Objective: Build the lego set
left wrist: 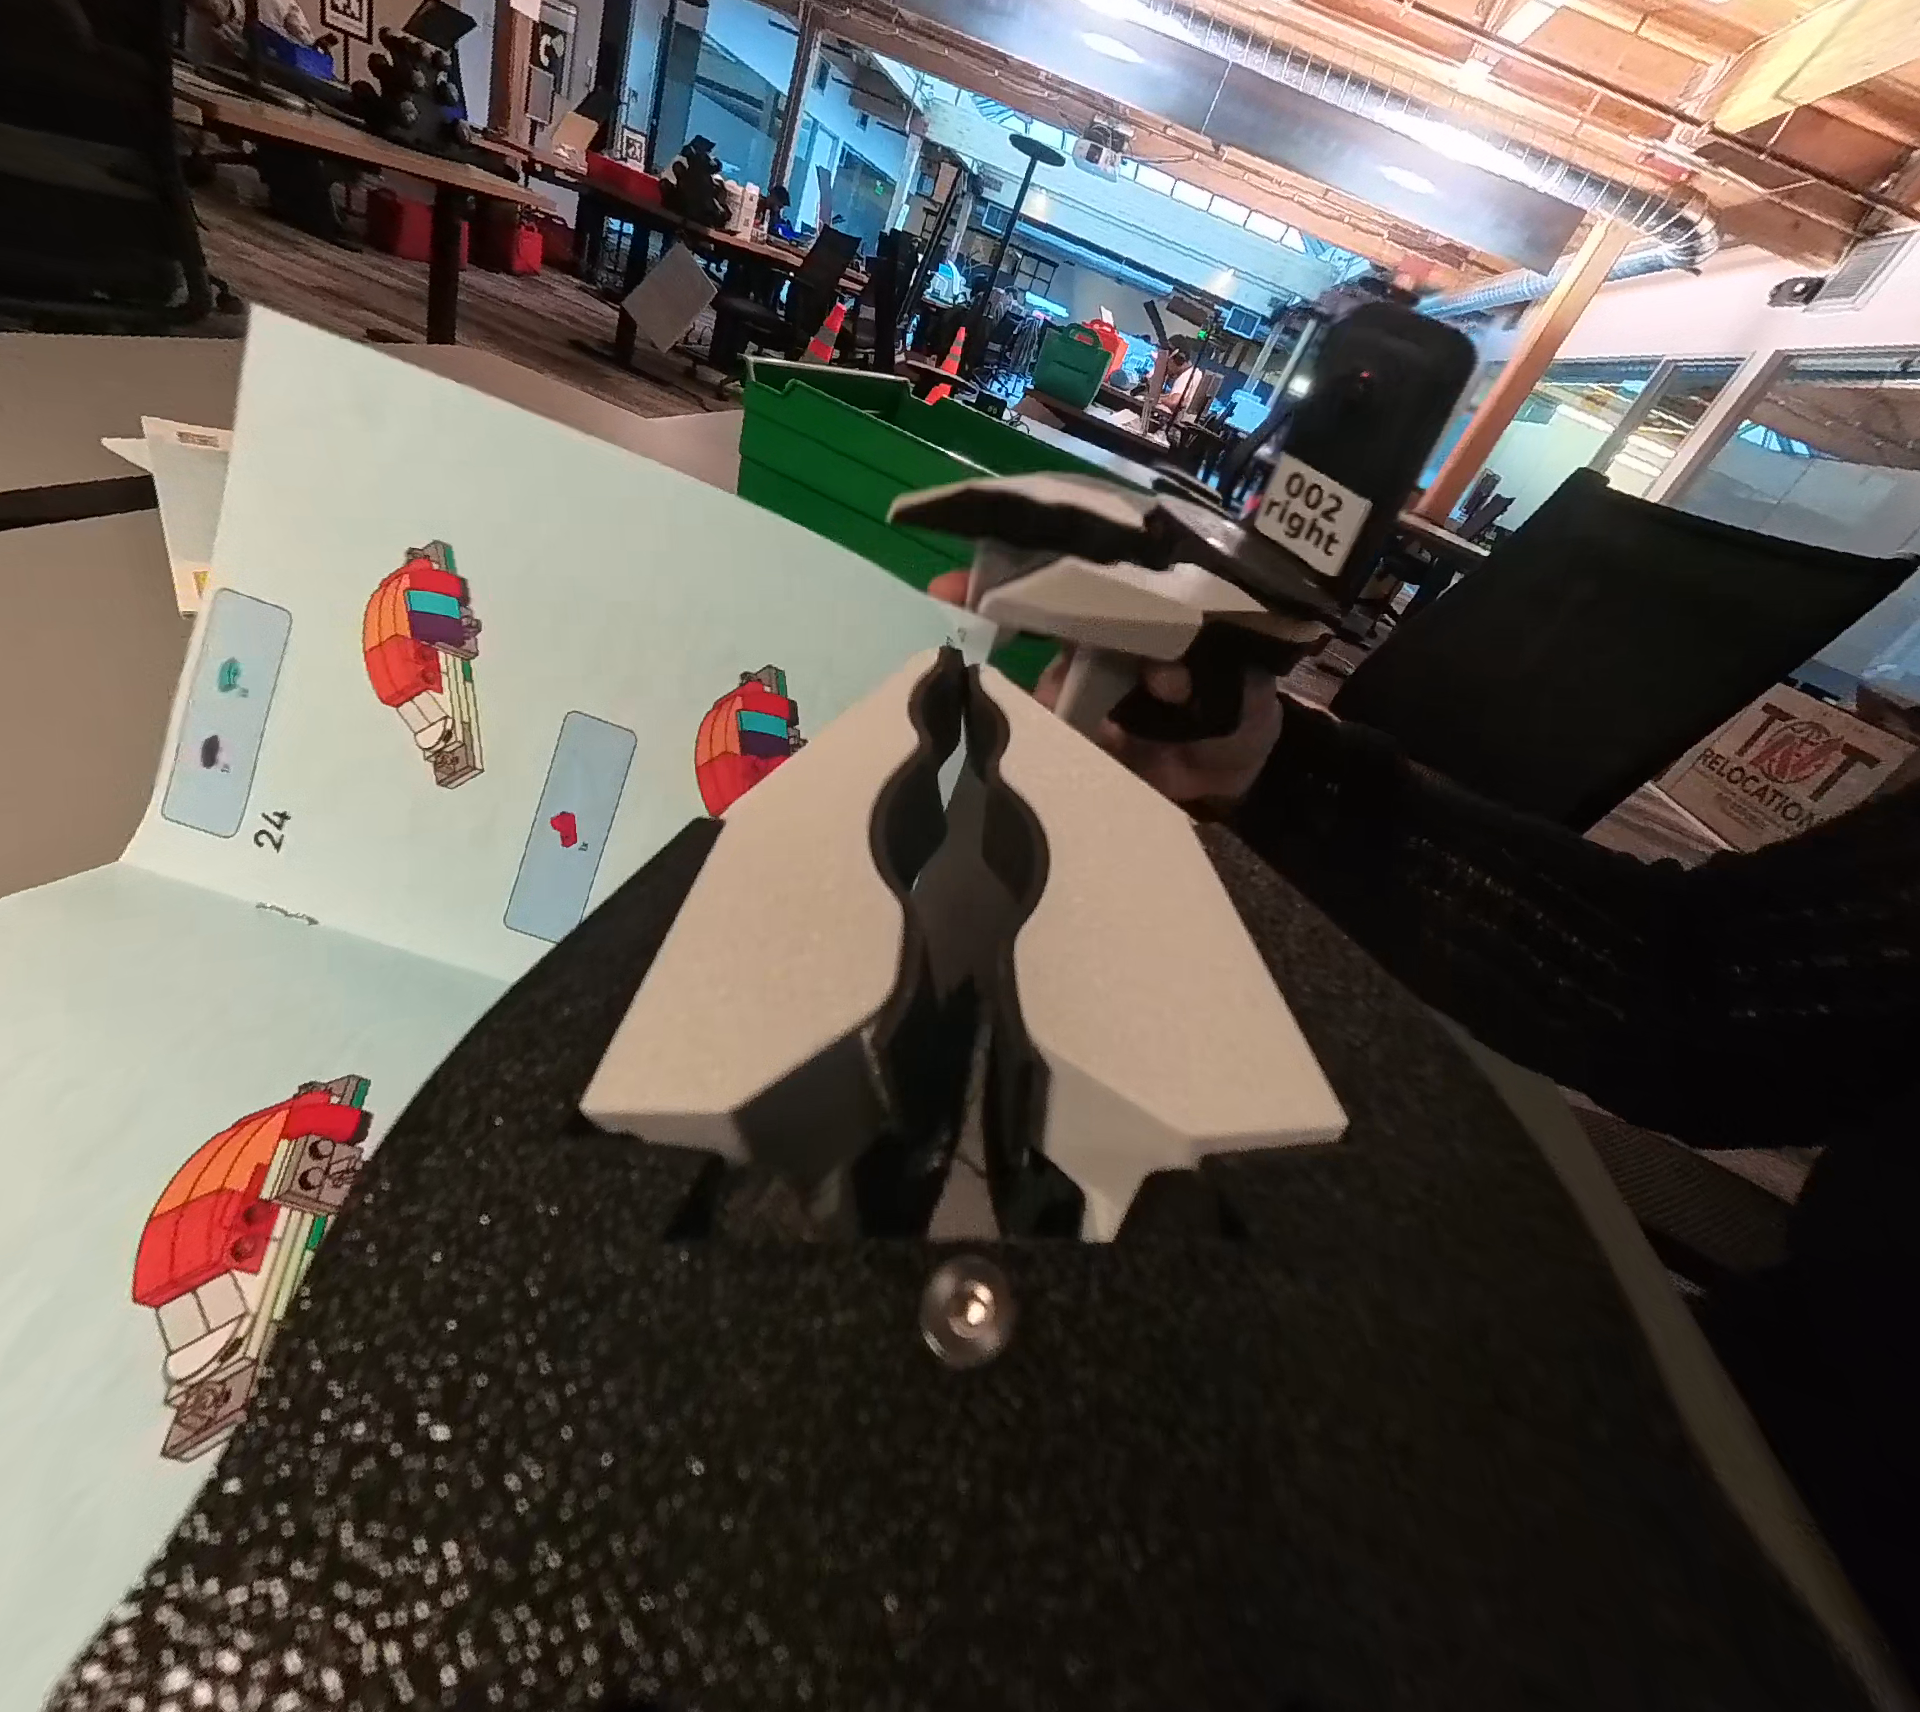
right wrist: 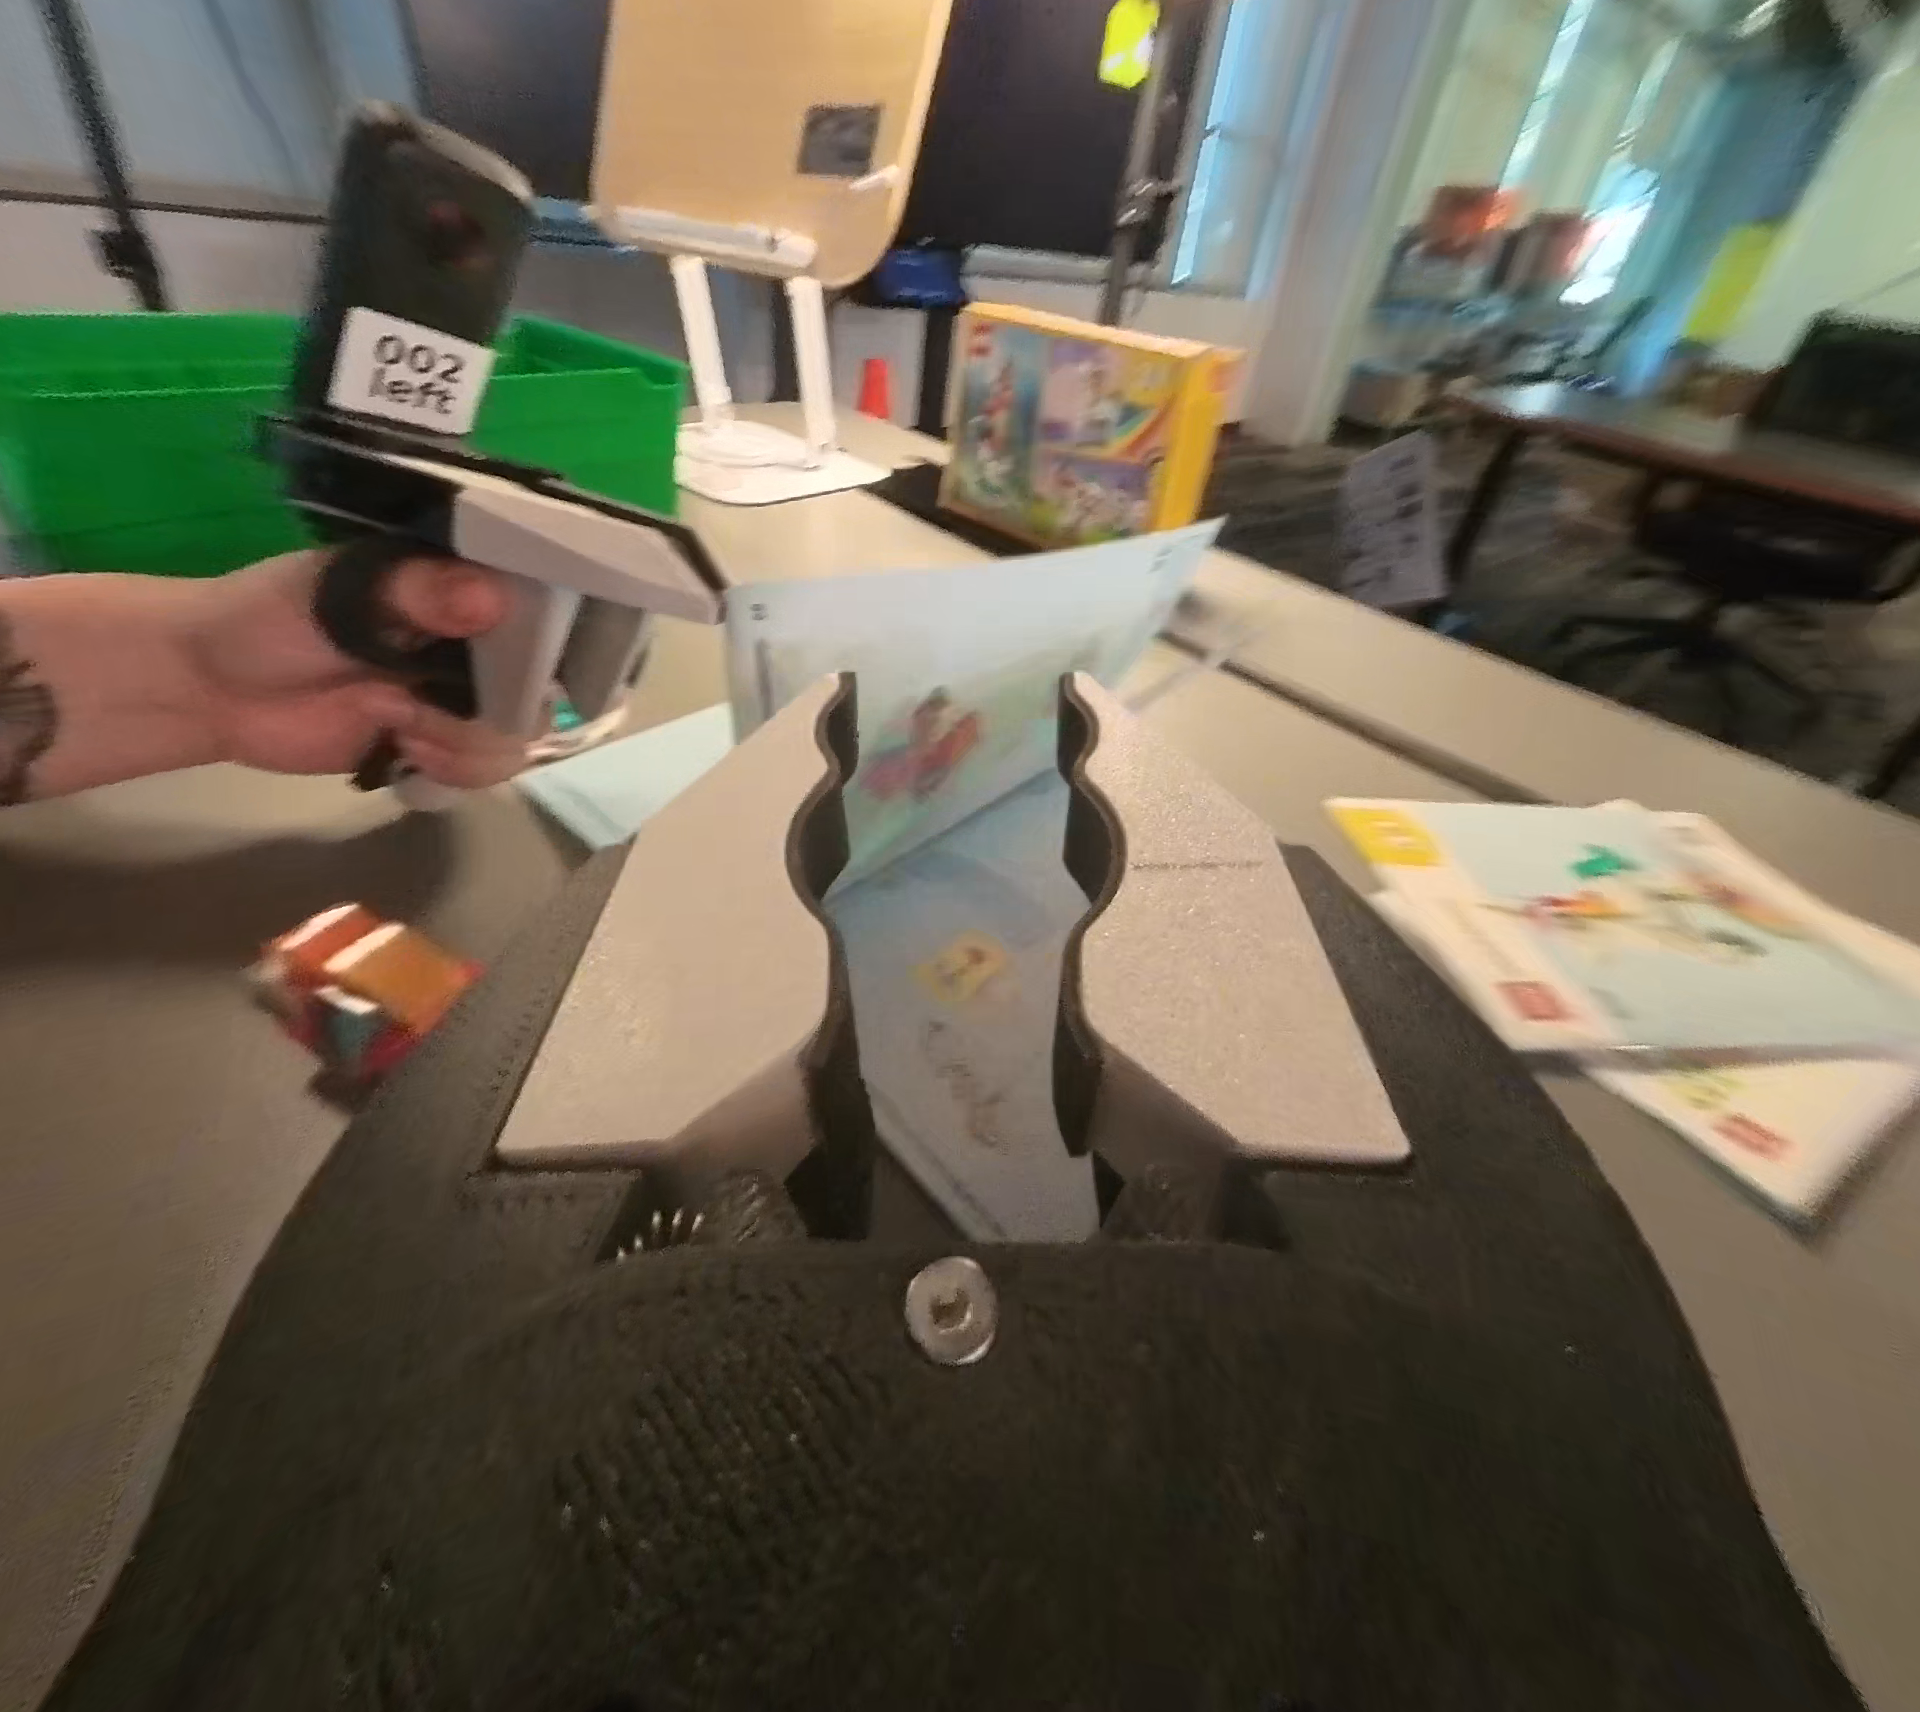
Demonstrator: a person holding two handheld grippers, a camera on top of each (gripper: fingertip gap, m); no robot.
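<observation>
Grey table (right wrist: 1403,727) fills the foreground of an open workshop, with a green bin (right wrist: 582,426) and a yellow toy box (right wrist: 1081,426) at the back. Across the table lies the open instruction booklet (left wrist: 436,623), one pale blue page raised. Two more booklets (right wrist: 1621,966) lie to the right. Left gripper (left wrist: 961,675) has its jaws pressed together on the top corner of the raised page. Right gripper (right wrist: 961,706) (blurred) has its jaws spread wide with nothing between them, just before the page. Smallest, the part-built lego model (right wrist: 358,987), red and orange, sits on the table at left.
</observation>
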